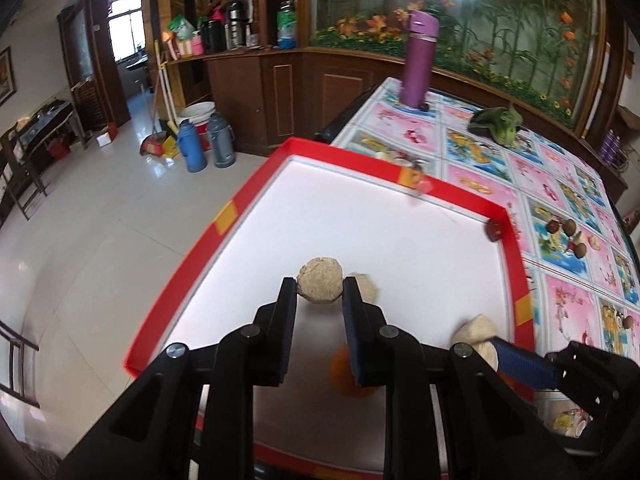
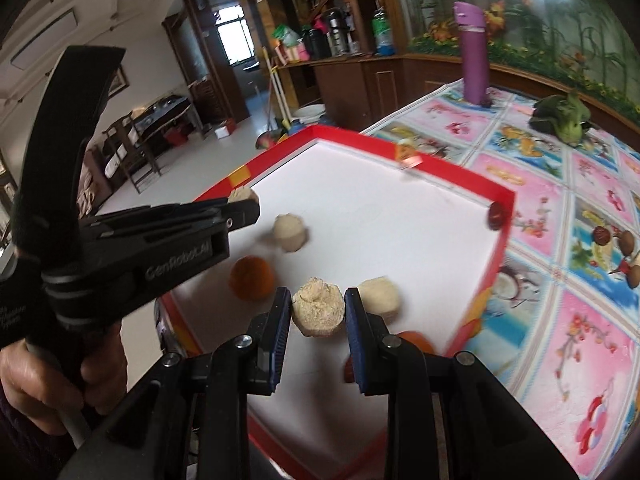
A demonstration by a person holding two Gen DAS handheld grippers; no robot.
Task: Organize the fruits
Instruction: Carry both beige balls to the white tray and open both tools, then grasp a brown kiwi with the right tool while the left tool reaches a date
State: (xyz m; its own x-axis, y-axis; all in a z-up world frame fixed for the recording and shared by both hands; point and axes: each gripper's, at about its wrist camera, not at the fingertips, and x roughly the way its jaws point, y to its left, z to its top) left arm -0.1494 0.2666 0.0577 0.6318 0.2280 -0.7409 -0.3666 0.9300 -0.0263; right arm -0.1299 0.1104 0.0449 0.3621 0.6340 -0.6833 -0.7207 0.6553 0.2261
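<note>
A white tray with a red rim (image 1: 224, 220) (image 2: 460, 178) lies on the flowered tablecloth. My left gripper (image 1: 320, 286) (image 2: 244, 204) is shut on a rough beige fruit (image 1: 320, 284) (image 2: 240, 194) above the tray. My right gripper (image 2: 318, 314) (image 1: 490, 346) is shut on a second rough beige fruit (image 2: 318, 312) (image 1: 476, 332). On the tray lie two pale fruits (image 2: 290, 232) (image 2: 380, 300), an orange fruit (image 2: 252, 278) (image 1: 352, 372) and a dark red one (image 2: 496, 214) (image 1: 494, 230) in the far right corner. Another orange fruit (image 2: 416, 340) peeks from behind my right finger.
A purple bottle (image 1: 418, 60) and a green vegetable (image 1: 500, 122) stand at the table's far end. Small brown fruits (image 2: 616, 240) lie on the cloth right of the tray. The tray's left side overhangs the tiled floor (image 1: 100, 220). A hand (image 2: 48, 380) holds the left gripper.
</note>
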